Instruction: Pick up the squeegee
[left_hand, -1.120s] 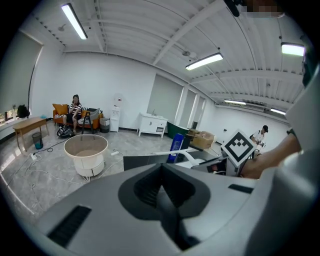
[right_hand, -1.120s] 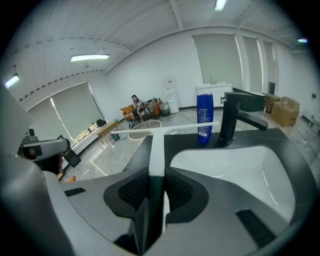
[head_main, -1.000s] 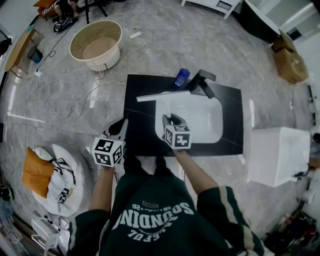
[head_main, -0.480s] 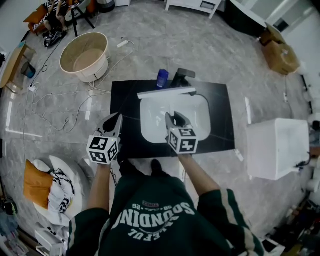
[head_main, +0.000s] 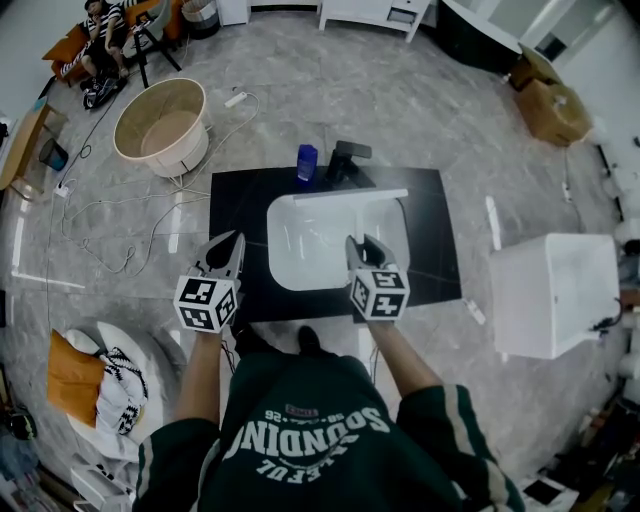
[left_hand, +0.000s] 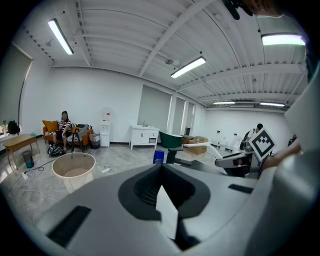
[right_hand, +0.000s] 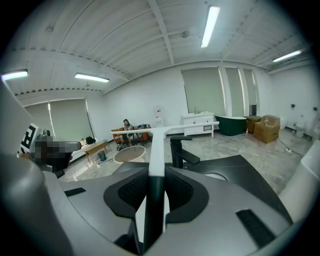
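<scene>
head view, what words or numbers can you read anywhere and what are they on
"SOUNDING": upside down in the picture, on the person's green sweatshirt
smaller lines of print above and below it: too small to read
label on the blue bottle: too small to read
cubes on the left gripper and the right gripper: square markers only, no letters

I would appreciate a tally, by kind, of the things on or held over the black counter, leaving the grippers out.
Squeegee: 1
Blue container: 1
Black faucet: 1
White sink: 1
Total: 4
</scene>
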